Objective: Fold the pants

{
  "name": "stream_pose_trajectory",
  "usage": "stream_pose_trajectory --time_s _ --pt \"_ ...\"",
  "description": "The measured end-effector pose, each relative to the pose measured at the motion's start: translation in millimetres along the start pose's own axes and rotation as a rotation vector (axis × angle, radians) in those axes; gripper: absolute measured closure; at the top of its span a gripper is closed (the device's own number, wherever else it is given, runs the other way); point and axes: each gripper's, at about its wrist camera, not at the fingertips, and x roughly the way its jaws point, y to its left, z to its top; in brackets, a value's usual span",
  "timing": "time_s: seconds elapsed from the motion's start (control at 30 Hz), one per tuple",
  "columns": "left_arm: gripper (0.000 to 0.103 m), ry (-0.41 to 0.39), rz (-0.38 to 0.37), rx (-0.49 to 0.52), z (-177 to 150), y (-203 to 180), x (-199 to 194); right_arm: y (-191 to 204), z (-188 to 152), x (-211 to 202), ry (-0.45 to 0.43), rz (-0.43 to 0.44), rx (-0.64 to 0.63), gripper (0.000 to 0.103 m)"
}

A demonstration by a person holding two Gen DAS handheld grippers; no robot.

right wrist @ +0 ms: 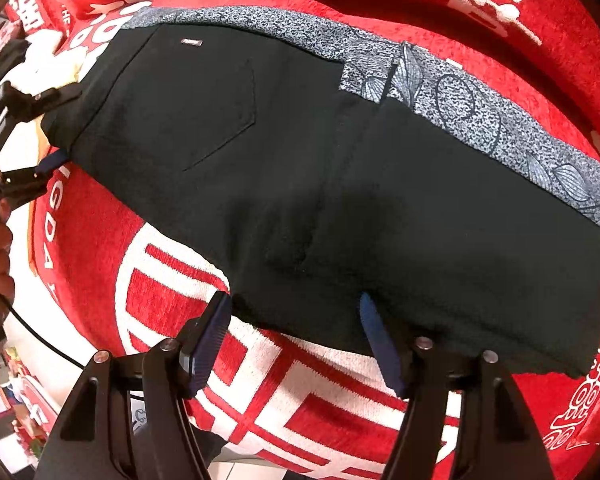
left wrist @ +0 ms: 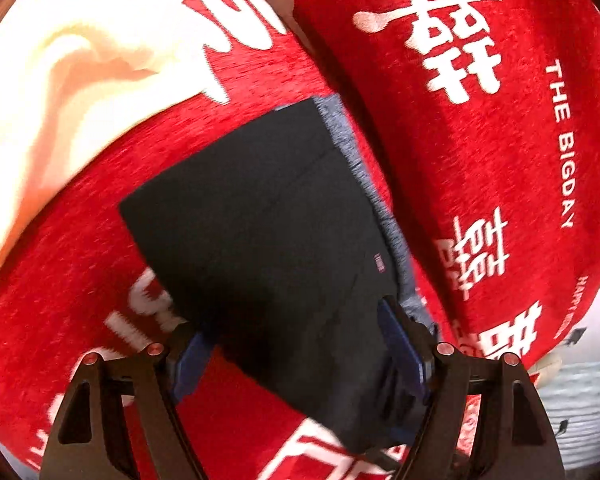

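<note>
The right gripper hangs over the near edge of the black pants, its 2 jaws spread and pinching nothing. At the waistband end the left gripper straddles the cloth, jaws apart. The pants lie folded on a red blanket, patterned lining showing along the far edge.

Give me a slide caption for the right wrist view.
Right gripper open at the near edge of black pants lying on a red cloth, with the left gripper at the pants' far left end.
</note>
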Motion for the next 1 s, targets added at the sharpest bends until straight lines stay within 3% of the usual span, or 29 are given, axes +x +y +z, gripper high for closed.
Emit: stream_pose_trajectory --time_s 0.2,0.23,0.33,0.37,0.43,0.53,0.6,0.7,0.73,0.83,0.93,1.0 --pt "0.025 -0.007 0.081 0.008 9 -10 17 1 3 2 0.002 0.0 -0.008 0.031" --pt "0.028 -0.004 0.13 0.021 9 -16 18 2 4 2 0.005 -0.002 -0.01 0.031" --pt "0.063 -0.021 0.277 0.1 7 -30 18 6 9 -5 0.018 0.014 -0.016 0.031" --pt "0.066 -0.024 0.292 0.128 6 -33 18 7 12 -11 0.015 0.027 -0.012 0.031" --pt "0.069 -0.052 0.352 0.242 -1 -51 16 6 20 -25 -0.007 0.051 -0.001 0.031" --pt "0.069 -0.137 0.506 0.566 -32 -95 20 2 41 -52 -0.064 0.093 0.026 0.031" --pt "0.069 -0.179 0.562 0.733 -54 -115 25 -2 62 -62 -0.072 0.148 0.05 0.03" --pt "0.069 -0.211 0.621 0.905 -78 -128 30 3 106 -76 -0.072 0.246 0.058 0.028" --pt "0.069 -0.217 0.63 0.939 -83 -129 31 9 126 -80 -0.075 0.286 0.043 0.022" --pt "0.069 -0.227 0.656 1.026 -93 -133 33 33 167 -84 -0.036 0.359 -0.025 0.022" --pt "0.069 -0.228 0.666 1.053 -95 -135 34 77 202 -81 0.043 0.441 -0.12 0.022" --pt "0.069 -0.228 0.671 1.061 -95 -136 35 104 218 -70 0.099 0.45 -0.178 0.022"
